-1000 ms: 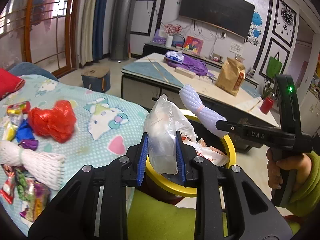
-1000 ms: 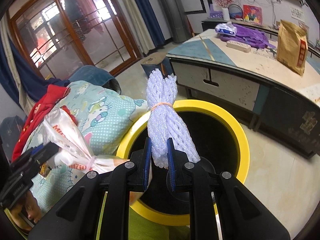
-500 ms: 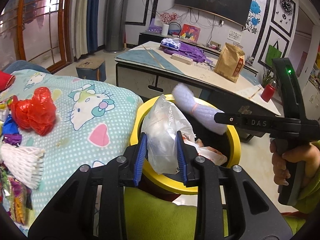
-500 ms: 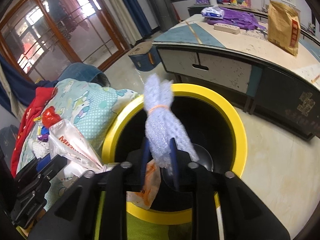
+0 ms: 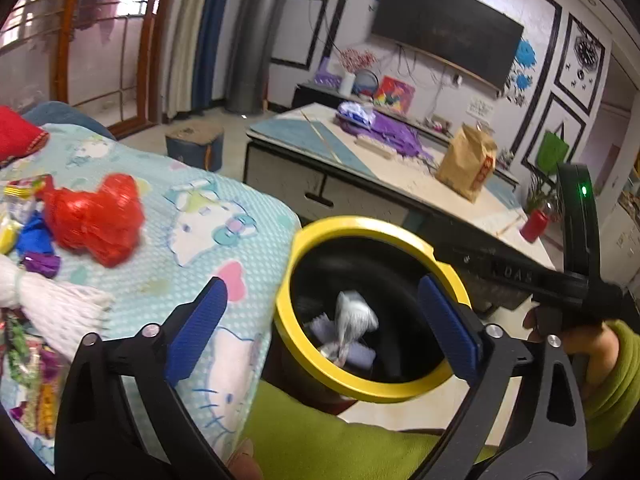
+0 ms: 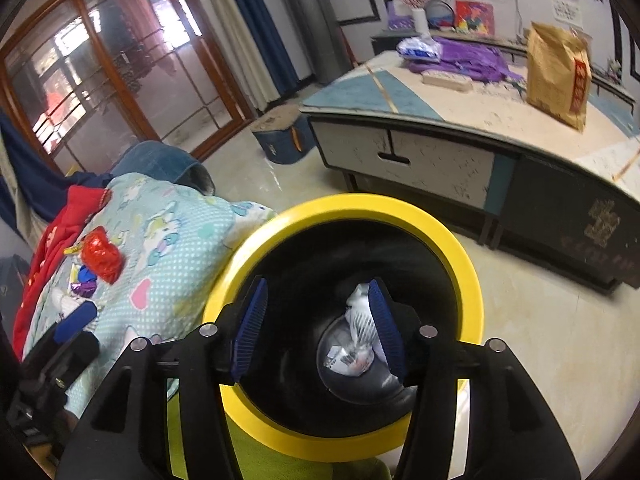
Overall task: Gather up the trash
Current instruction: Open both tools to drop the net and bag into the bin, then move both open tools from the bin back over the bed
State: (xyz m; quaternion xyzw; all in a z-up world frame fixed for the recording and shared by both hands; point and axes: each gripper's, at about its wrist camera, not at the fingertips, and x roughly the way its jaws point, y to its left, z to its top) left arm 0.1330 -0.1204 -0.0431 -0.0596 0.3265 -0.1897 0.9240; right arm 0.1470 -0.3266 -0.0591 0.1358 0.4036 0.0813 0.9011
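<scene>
Your left gripper (image 5: 320, 316) is opening wide, nothing between its blue pads; right gripper (image 6: 318, 330) is also opening, empty. Crumpled white plastic bag (image 5: 354, 314) lies inside the round yellow-rimmed black bin (image 5: 360, 226). At ten o'clock, red plastic wad (image 5: 96, 218) on the cartoon-print blanket (image 5: 192, 248).

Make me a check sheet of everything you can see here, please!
Surface: blanket with a cartoon cat print, litter on it.
Job's things: yellow-rimmed bin with a plastic bag and foam net inside.
Clutter: red bag, white foam net, candy wrappers.
Grippers: left gripper and right gripper both opening, nothing between the jaws.
Cables: some under the wall screen.
Surroundings: low table, paper bag.
</scene>
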